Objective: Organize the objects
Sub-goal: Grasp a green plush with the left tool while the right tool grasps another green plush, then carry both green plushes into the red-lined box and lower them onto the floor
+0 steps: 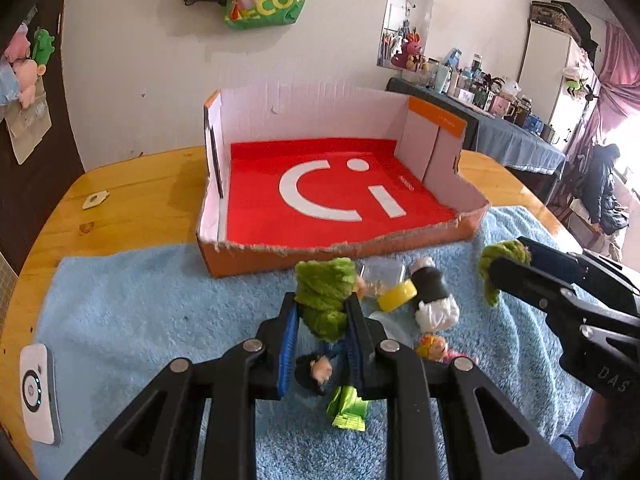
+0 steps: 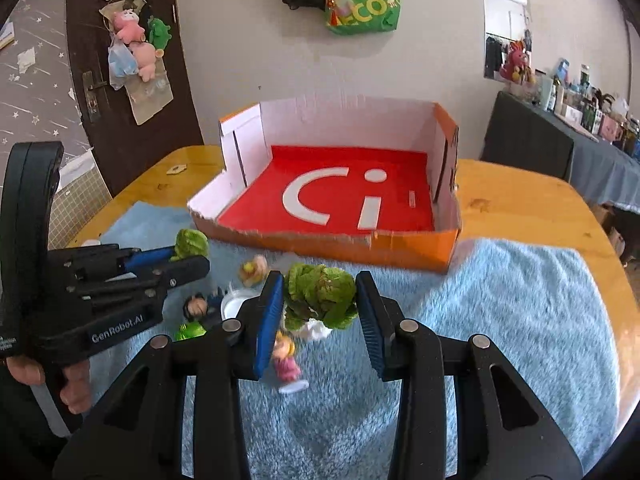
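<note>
On the near side of the orange cardboard box (image 2: 332, 196), over the blue towel (image 2: 500, 304) on the worktop (image 1: 120, 208): left hand-held gripper (image 1: 322, 316) nearly closed, pads clamped on a green plush lettuce (image 1: 324, 300), held clear of the towel. Right hand-held gripper (image 2: 318, 312) partly open, clamped on a second green lettuce piece (image 2: 320, 294), also lifted. Box has a red floor and holds nothing. Left on the towel before the box: dark-haired figurine (image 1: 314, 372), blonde figurine in pink (image 2: 285, 354), yellow-lidded jar (image 1: 390, 286), sushi roll toy (image 1: 434, 294).
</note>
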Action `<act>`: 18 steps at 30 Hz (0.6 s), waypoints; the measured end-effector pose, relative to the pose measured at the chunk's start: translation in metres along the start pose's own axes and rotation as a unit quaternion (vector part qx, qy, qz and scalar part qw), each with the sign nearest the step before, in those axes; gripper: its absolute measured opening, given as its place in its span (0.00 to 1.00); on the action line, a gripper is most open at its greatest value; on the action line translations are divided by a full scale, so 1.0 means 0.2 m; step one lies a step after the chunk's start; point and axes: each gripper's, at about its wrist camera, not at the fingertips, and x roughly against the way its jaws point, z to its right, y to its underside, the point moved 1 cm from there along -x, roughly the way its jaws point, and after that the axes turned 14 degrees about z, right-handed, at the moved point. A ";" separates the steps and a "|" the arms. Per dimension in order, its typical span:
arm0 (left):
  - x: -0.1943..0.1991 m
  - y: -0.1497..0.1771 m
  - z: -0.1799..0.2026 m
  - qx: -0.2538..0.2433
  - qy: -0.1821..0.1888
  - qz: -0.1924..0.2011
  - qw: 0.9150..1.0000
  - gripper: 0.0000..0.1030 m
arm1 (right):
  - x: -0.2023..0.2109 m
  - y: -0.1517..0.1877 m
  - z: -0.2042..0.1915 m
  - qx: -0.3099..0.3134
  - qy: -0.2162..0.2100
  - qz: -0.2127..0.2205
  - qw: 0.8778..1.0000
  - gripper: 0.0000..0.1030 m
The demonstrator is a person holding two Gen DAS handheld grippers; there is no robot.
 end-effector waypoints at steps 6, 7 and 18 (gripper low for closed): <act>0.00 -0.11 0.01 -0.001 -0.002 0.017 1.000 0.23 | -0.02 -0.12 0.01 0.000 -0.009 0.009 1.000 0.34; 0.00 -0.13 0.01 -0.002 -0.002 0.019 1.000 0.23 | -0.02 -0.13 0.01 -0.001 -0.011 0.011 1.000 0.34; -0.06 -0.32 0.03 -0.010 -0.004 0.041 0.999 0.23 | -0.10 -0.29 0.03 -0.007 -0.029 0.023 0.999 0.34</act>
